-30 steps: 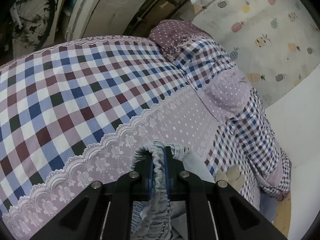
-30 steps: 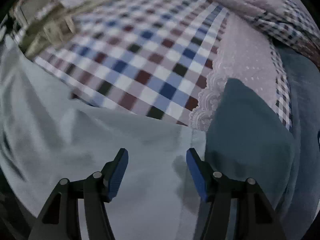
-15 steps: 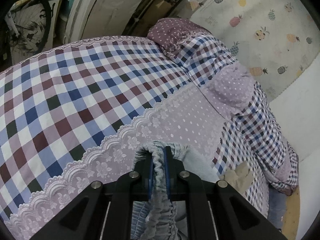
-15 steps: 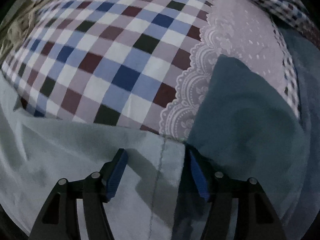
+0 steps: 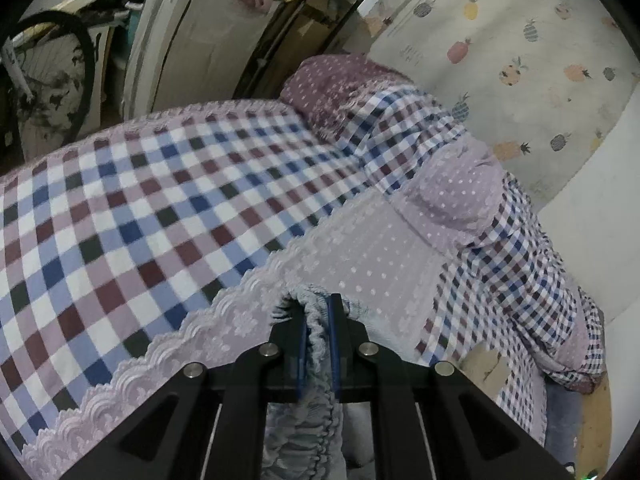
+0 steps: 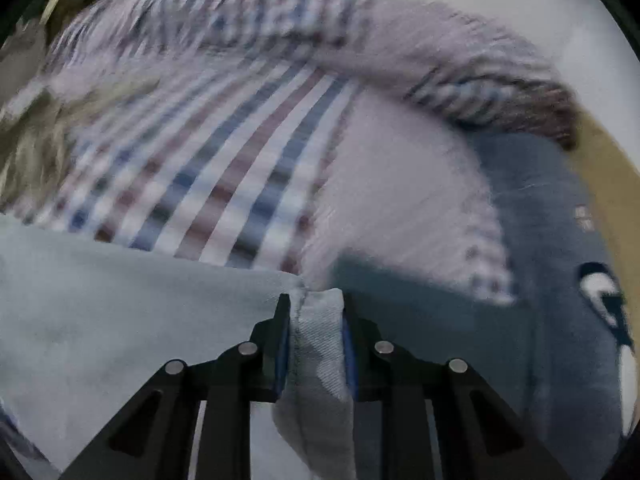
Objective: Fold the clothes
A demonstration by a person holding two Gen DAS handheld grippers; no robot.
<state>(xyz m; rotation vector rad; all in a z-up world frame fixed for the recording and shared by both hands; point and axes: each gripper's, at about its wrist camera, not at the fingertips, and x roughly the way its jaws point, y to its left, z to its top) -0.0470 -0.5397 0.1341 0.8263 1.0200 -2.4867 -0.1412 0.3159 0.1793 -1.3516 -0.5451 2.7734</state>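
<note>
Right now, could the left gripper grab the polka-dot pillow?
Probably not yet. The left gripper is shut on the garment's ruffled band, so it has no free grip. Otherwise the way to the pillow across the checked bedspread looks open.

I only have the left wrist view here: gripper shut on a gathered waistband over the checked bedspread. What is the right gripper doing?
Observer: The right gripper is shut on a stitched edge of the pale garment.
Operator: Is that view sharp?
Observer: No, the checked bedspread is smeared by motion blur.
Operator: Anything else lying nearby?
Observer: A dark blue cloth with white lettering lies right of the gripper.
</note>
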